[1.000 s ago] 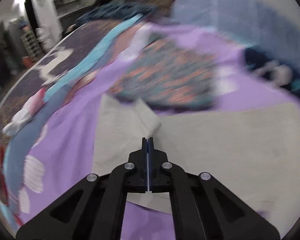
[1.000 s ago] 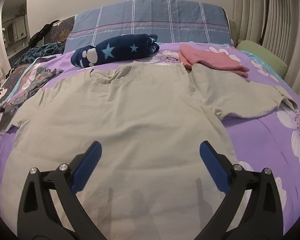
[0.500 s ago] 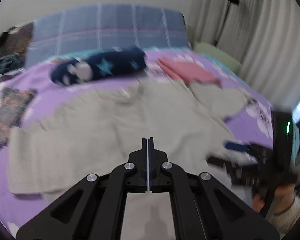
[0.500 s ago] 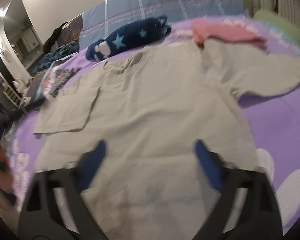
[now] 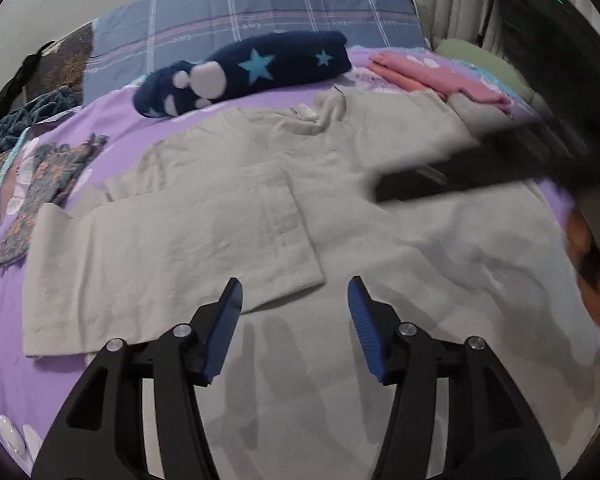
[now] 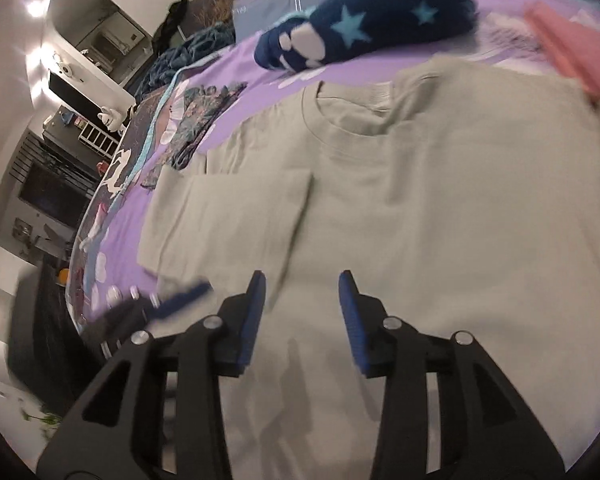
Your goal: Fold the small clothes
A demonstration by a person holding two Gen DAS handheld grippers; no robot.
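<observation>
A pale beige T-shirt (image 5: 380,240) lies flat, front up, on the purple flowered bedsheet (image 5: 4,320), with its round neckline (image 5: 296,120) toward the pillows. One sleeve (image 5: 204,232) is folded inward and rests on the chest as a neat rectangular flap; the same flap shows in the right wrist view (image 6: 236,224). The opposite sleeve is partly hidden behind a dark blur. The body fabric is mostly smooth, with soft wrinkles.

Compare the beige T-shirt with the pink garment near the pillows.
The beige T-shirt is spread out flat with one sleeve folded inward; the pink garment is already a compact folded stack. The T-shirt covers much of the bed; the pink garment takes up only a small patch. Both lie on the purple floral sheet.
</observation>
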